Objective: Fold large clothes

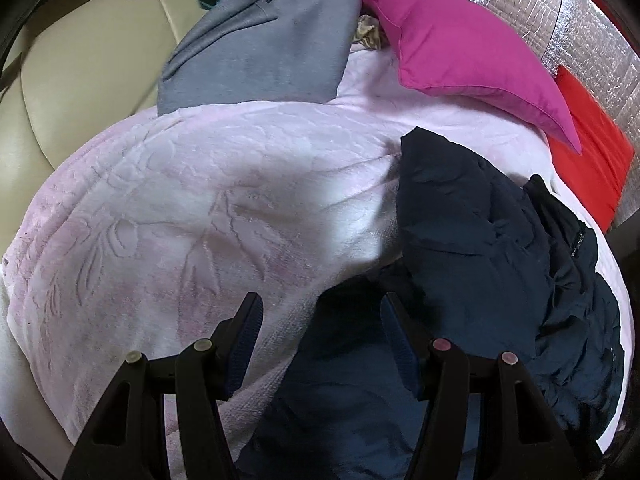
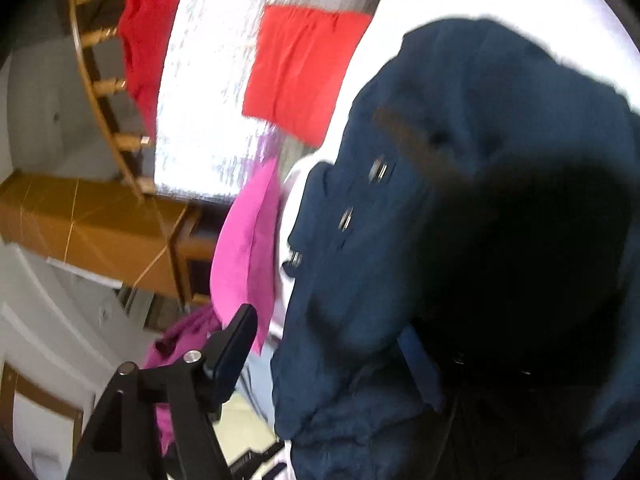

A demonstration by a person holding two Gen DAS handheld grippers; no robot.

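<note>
Left claw [image 1: 320, 320]: fingers spread wide, nothing between them. It hovers over the seam where the navy jacket [image 1: 492, 248] overlaps the pale pink embossed blanket [image 1: 192, 208]; the left finger is above blanket, the right finger [image 1: 400, 344] above dark jacket cloth. No contact that I can confirm.

Right claw [image 2: 320, 344]: only the left finger [image 2: 236, 344] shows clearly; the other side is buried in or hidden behind navy fabric. Jacket cloth bulks up close against the lens and looks lifted, so it is probably held, but the closure cannot be read. View is blurred.

Jacket: lies crumpled on the right part of the blanket, on what looks like a bed or sofa. Metal snaps [image 2: 380, 170] run along one front edge; a zipper shows at the right in the left wrist view.

Handling estimate: thin woven shell, soft, no stiffness, light to moderate weight, likely slick. It will sag and slide under a shallow pinch. Best hold: the reinforced snap placket, hem or collar seam, where layers are thicker. Avoid pinching the blanket with it.

Beyond: grey garment [image 1: 264, 48], magenta cushion [image 1: 460, 48] and red cloth [image 1: 588, 152] at the far side.
</note>
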